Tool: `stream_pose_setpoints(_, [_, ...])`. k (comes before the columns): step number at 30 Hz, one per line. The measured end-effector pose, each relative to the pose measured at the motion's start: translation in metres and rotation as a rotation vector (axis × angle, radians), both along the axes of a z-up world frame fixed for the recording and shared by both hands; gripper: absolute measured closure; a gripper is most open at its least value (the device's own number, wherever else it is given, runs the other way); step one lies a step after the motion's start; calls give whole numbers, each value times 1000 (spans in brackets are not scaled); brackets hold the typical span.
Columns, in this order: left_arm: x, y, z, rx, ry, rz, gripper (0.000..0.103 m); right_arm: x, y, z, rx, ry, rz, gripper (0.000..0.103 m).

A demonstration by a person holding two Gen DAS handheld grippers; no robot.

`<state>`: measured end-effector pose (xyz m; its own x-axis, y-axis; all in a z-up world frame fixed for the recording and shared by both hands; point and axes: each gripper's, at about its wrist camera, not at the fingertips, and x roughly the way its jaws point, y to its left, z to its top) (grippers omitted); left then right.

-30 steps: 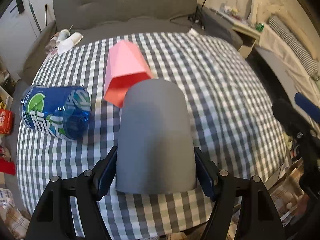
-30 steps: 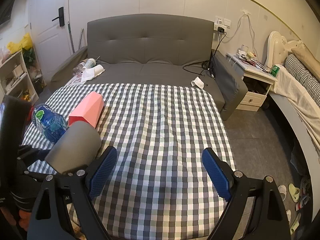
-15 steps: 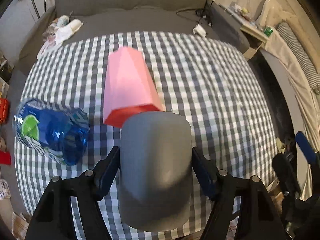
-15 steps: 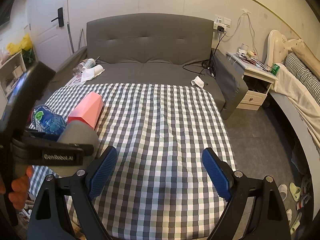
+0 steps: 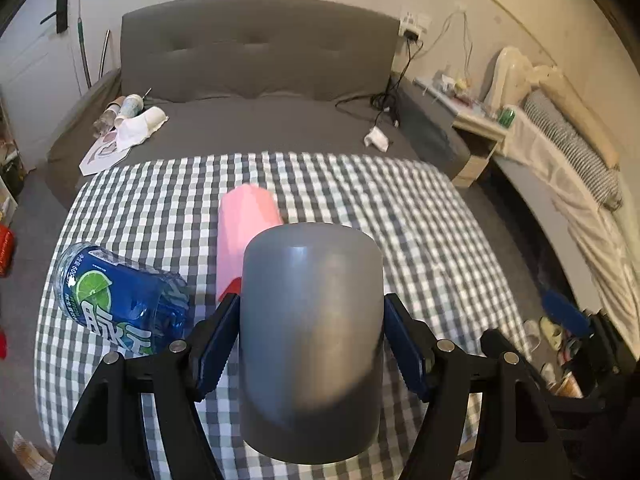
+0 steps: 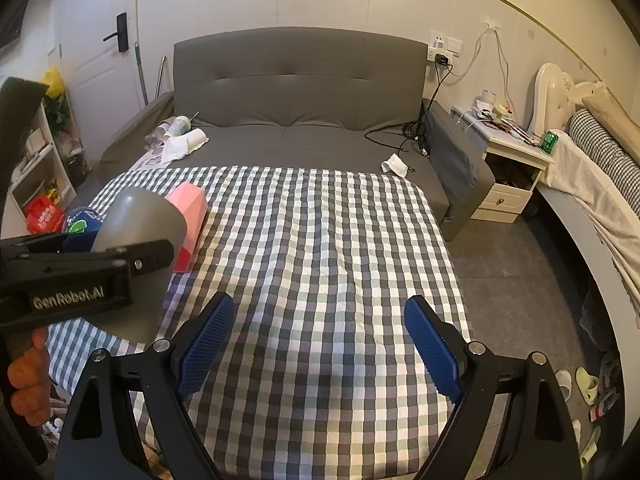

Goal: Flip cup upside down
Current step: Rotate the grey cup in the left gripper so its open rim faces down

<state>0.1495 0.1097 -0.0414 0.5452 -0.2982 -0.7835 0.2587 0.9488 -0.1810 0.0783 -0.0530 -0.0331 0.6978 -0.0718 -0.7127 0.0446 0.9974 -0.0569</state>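
My left gripper point(image 5: 312, 344) is shut on the grey cup point(image 5: 310, 340), its blue pads pressed on both sides. The cup is tilted, its closed base pointing away from the camera and its mouth towards me, held above the near left part of the checked cloth point(image 5: 400, 216). In the right wrist view the grey cup point(image 6: 140, 240) shows at the left, gripped by the left gripper's black finger, base up and away. My right gripper point(image 6: 318, 336) is open and empty above the near middle of the checked cloth point(image 6: 320, 240).
A pink cup point(image 5: 244, 232) lies on its side just beyond the grey cup. A blue bottle point(image 5: 120, 300) lies on the cloth at left. A grey sofa point(image 6: 300, 92) stands behind; a nightstand point(image 6: 508, 160) and bed point(image 6: 592, 184) at right.
My left gripper has lifted and tipped the grey cup, so the view has swung up from the cloth to the sofa and wall. My right gripper has stayed still.
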Motion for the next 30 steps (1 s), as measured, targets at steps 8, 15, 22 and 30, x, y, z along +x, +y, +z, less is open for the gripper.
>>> stream_pose_setpoints(8, [-14,-3,-27,21,-72,-53,30,-1,3,-1,-13,0,1,16])
stream_pose_setpoints(15, [-13,-13,-19,109,-10,-103,28,2,6,-3,-11,9,-1,16])
stream_pose_setpoints(22, [-34,6,-23,83,17,-97,31,2,2,-2,0,-7,-14,16])
stream_pose_setpoints(30, [-53,5,-51,103,77,-101,27,-4,-3,2,6,-19,-24,16])
